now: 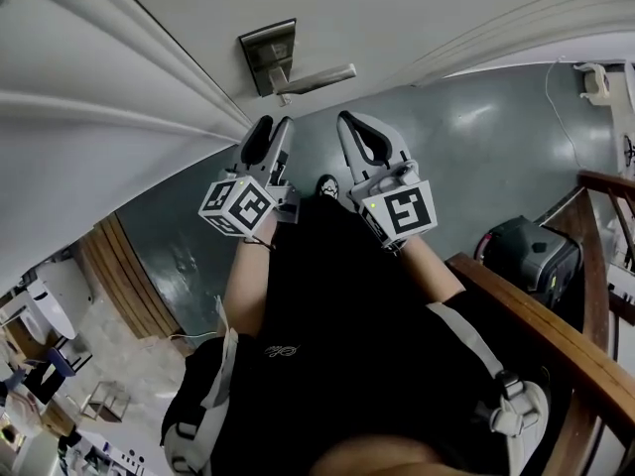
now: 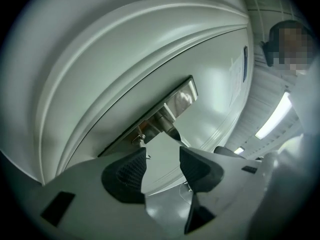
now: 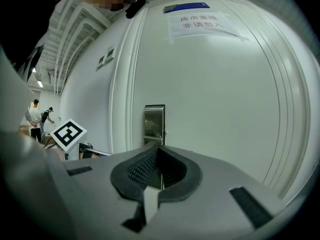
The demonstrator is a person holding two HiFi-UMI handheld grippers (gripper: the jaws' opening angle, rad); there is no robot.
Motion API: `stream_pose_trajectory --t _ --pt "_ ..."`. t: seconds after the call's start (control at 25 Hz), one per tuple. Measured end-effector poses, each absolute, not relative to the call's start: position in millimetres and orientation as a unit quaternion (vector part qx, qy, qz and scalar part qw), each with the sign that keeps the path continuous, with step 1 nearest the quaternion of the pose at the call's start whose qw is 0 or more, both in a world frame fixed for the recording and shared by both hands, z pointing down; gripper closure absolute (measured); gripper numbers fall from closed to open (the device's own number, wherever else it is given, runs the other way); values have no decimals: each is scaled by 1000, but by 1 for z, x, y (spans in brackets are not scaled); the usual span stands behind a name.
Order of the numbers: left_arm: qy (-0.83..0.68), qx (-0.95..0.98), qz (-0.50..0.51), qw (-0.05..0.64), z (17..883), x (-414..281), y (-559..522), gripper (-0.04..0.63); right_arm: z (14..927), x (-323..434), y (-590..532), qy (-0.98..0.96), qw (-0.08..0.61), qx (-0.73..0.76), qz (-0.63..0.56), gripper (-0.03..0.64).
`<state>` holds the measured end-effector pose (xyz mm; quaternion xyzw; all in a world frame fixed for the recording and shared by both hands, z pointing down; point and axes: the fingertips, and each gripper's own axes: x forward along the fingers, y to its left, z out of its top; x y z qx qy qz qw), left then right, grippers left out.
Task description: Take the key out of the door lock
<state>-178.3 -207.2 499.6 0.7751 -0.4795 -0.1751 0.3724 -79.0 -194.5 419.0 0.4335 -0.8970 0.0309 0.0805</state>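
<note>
A metal lock plate (image 1: 268,56) with a lever handle (image 1: 319,77) sits on the white door (image 1: 417,18). In the left gripper view a small key (image 2: 140,135) sticks out of the plate (image 2: 176,103) below the lever (image 2: 167,124), just beyond the tip of the left pad (image 2: 127,171). My left gripper (image 2: 162,156) is open and holds nothing; it points up at the lock in the head view (image 1: 276,129). My right gripper (image 1: 349,125) hovers beside it. Its jaws are shut with nothing between them (image 3: 159,151), and the plate (image 3: 154,123) is straight ahead.
A wooden railing (image 1: 541,320) runs along the right, with a black case (image 1: 531,256) behind it on the grey floor (image 1: 476,157). A paper notice (image 3: 205,24) is taped high on the door. Two people (image 3: 39,115) stand far off to the left.
</note>
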Motion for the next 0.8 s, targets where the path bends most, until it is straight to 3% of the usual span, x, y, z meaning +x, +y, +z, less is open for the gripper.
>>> stream_pose_trajectory --t 0.48,0.8 --pt "-469 720 -252 446 535 -179 -239 383 422 -80 -198 -901 87 423 39 609" --pt "-470 703 -284 452 540 -178 -256 439 427 -76 -201 -901 95 422 45 609"
